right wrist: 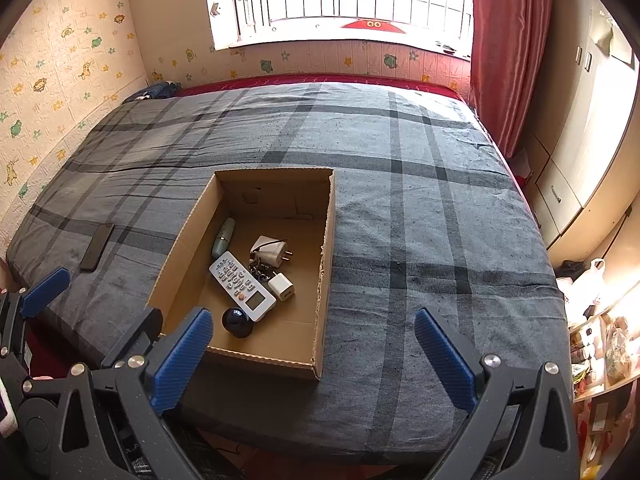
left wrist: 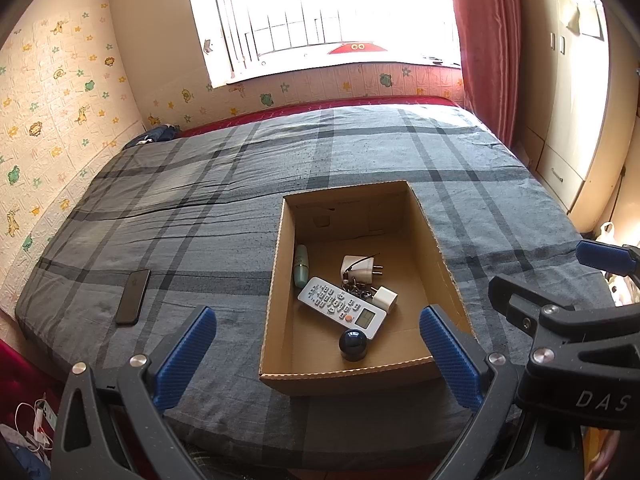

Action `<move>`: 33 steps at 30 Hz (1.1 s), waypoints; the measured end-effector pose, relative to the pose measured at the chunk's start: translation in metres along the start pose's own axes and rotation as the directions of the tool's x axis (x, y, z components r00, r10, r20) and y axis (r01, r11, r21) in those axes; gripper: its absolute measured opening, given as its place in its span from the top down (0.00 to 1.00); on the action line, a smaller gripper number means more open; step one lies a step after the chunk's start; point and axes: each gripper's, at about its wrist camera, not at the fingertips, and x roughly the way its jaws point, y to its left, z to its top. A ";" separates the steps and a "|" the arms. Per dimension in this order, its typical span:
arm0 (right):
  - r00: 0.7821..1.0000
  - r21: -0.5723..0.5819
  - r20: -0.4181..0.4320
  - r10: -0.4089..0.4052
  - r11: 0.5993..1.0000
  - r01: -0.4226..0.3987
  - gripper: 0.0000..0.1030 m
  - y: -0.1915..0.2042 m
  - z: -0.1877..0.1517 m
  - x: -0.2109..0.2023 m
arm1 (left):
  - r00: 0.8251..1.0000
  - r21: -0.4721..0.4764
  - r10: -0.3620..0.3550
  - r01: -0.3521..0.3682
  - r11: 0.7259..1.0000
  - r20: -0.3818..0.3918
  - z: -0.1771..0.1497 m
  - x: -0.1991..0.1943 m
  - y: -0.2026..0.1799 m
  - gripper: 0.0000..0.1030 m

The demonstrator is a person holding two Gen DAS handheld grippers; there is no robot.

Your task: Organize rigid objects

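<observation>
An open cardboard box (left wrist: pixel 276 280) (right wrist: pixel 184 240) rests on the plaid bed. Inside lie a white remote (left wrist: pixel 342 307) (right wrist: pixel 242 286), a dark blue ball (left wrist: pixel 353 344) (right wrist: pixel 238 322), a pale green bottle (left wrist: pixel 301 266) (right wrist: pixel 223 239), a white plug adapter (left wrist: pixel 360 267) (right wrist: pixel 269 252), a small white charger cube (left wrist: pixel 385 299) (right wrist: pixel 281 287) and a key chain (left wrist: pixel 356 290). A black phone (left wrist: pixel 133 297) (right wrist: pixel 97 247) lies on the bed left of the box. My left gripper (left wrist: pixel 318 356) is open at the box's near edge. My right gripper (right wrist: pixel 314 358) is open over the box's near right corner. Both hold nothing.
The bed (left wrist: pixel 200 208) runs to a wall with animal stickers on the left and a bright window behind. A red curtain (right wrist: pixel 504 48) and a wardrobe (right wrist: pixel 580 140) stand at the right. Cluttered shelves (right wrist: pixel 600 344) sit low right; cables (left wrist: pixel 36 424) lie on the floor at left.
</observation>
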 end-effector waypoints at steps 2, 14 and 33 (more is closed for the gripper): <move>1.000 0.001 0.000 -0.001 1.000 0.001 0.00 0.000 0.000 0.000 | 1.000 -0.001 0.000 0.000 1.000 0.000 0.000 0.000 0.000 0.00; 1.000 0.003 0.002 -0.001 1.000 0.001 0.00 0.000 0.000 -0.001 | 1.000 0.000 -0.001 0.001 1.000 0.001 0.001 0.000 -0.001 0.00; 1.000 0.006 -0.003 -0.018 1.000 0.018 0.00 -0.002 0.005 0.007 | 1.000 0.011 -0.012 0.012 1.000 -0.011 0.006 0.010 -0.004 0.00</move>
